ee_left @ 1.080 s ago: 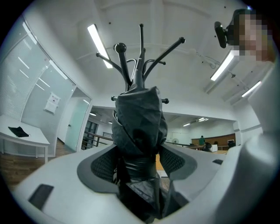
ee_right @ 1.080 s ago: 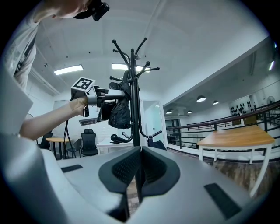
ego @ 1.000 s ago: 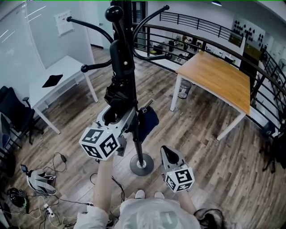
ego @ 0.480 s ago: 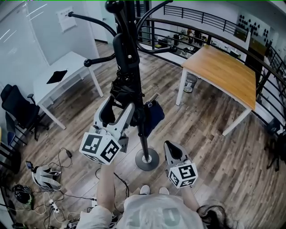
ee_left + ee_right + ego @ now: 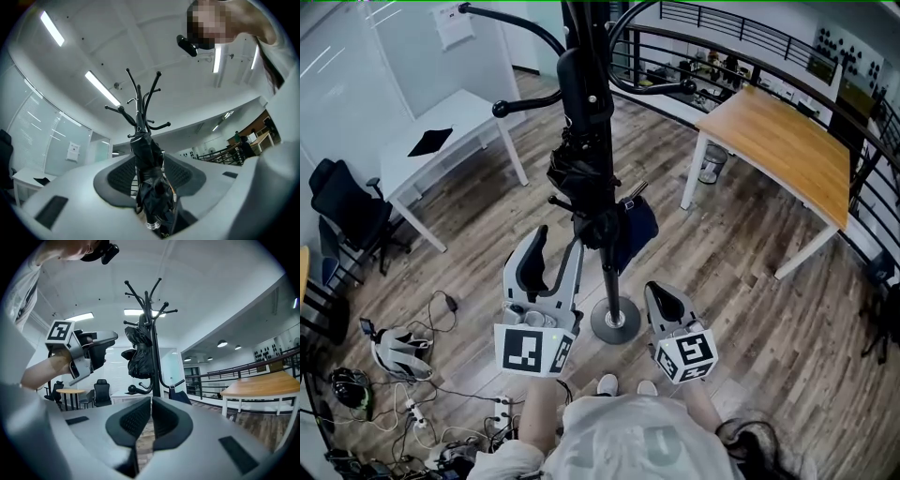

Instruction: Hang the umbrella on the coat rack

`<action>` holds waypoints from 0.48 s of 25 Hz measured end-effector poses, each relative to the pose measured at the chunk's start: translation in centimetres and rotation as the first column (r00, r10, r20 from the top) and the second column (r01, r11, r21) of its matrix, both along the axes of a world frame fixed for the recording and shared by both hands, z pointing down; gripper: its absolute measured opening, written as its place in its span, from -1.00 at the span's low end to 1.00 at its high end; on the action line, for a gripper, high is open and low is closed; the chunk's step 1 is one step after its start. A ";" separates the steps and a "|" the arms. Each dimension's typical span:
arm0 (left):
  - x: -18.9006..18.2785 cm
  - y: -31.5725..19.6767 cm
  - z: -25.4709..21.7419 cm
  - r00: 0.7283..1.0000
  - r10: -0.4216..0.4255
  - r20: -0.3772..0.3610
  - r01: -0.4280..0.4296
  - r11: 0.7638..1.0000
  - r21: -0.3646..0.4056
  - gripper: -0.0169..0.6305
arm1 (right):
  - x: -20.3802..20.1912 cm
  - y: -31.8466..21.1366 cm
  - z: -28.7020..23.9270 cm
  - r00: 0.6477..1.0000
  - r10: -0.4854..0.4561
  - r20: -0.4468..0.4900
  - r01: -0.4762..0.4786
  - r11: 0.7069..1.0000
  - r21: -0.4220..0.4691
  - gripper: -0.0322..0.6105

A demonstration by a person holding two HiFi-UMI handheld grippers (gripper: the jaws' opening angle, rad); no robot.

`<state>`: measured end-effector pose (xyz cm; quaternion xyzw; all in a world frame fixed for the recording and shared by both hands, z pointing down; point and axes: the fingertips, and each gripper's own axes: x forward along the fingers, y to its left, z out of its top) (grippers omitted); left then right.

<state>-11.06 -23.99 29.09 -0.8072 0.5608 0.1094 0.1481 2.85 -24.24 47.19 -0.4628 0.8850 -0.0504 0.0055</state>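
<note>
Left fingers (image 5: 531, 267) apart, just narrowing, empty (right fingers (image 5: 136, 420) together); black umbrella (image 5: 577, 173) bunched on coat rack (image 5: 614, 322)

Black folded umbrella (image 5: 574, 174), hanging on coat rack (image 5: 608, 281)

A grey-brown wood-plank floor (image 5: 741, 309) is seen to carry the round metal base (image 5: 614, 321) of a black coat rack (image 5: 592, 103). A white rectangular desk (image 5: 459, 122) and a light wooden-topped desk (image 5: 778, 141) are set well apart on either side of it. Black cables (image 5: 441, 309) and a white rounded object (image 5: 401, 352) are strewn on the floor at the left, and a flat black item (image 5: 430, 142) is laid on the white desk.
</note>
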 end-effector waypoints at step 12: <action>-1.8 2.3 9.5 0.978 -0.206 0.001 0.206 0.977 -0.056 -0.80 | -1.4 0.1 0.5 0.998 -0.059 -0.034 0.060 0.998 0.004 -0.80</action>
